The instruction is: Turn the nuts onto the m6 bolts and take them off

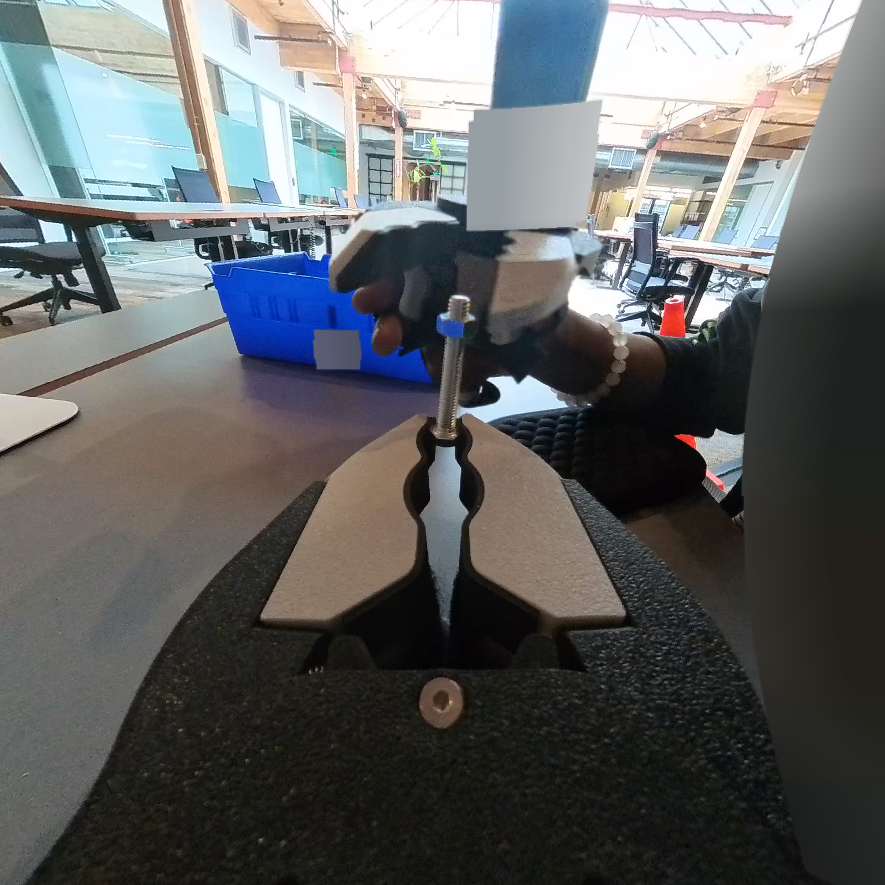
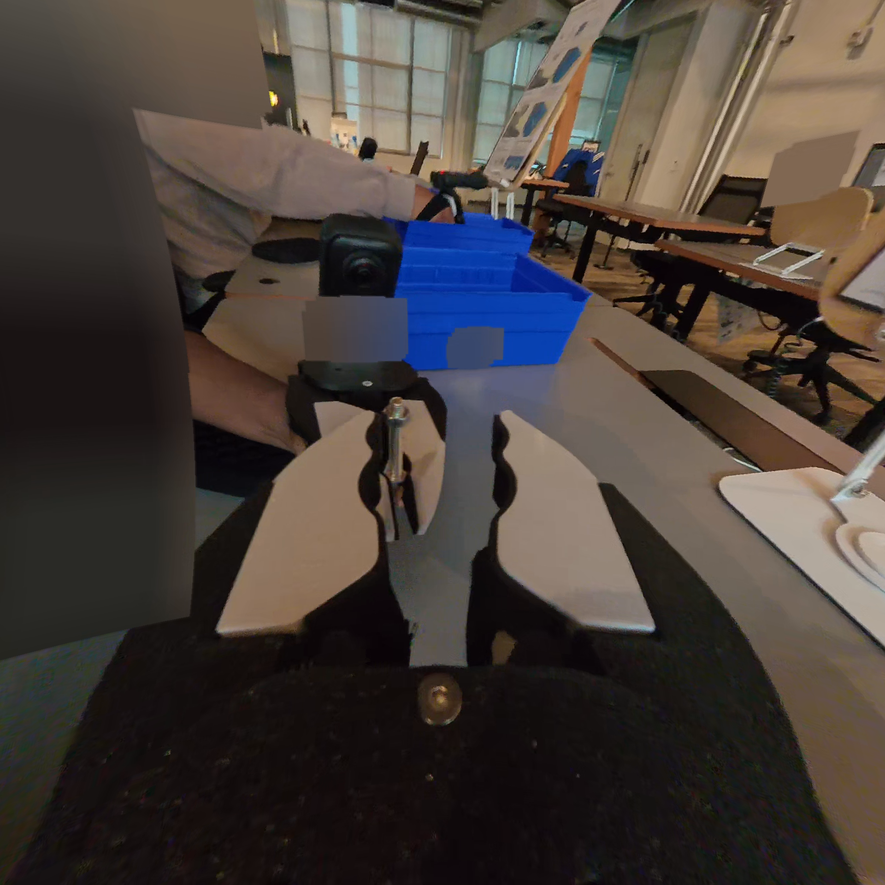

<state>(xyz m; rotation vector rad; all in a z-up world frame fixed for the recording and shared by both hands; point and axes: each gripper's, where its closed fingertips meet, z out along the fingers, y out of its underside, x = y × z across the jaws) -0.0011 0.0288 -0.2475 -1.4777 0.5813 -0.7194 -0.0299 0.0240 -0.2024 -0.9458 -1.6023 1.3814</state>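
**Left fingers clamp the bolt upright, right fingers spread wide beside it**

The left gripper [image 1: 448, 428] has its fingers nearly together, pinching the head end of a silver bolt [image 1: 450, 378] at their very tips, so the threaded shank stands upright above the grey bench [image 1: 143, 479]. A nut [image 1: 455, 325], blue on its near face, sits on the thread close to the top, with a short length of thread above it. The right gripper [image 2: 448, 431] has its fingers set wide apart with nothing gripped between them; in its own view the bolt stands just beyond its left finger [image 2: 325, 503], not within the gap. Behind on the bench is a blue bin [image 1: 282, 306], and a white stand base [image 2: 804, 536] lies off to one side
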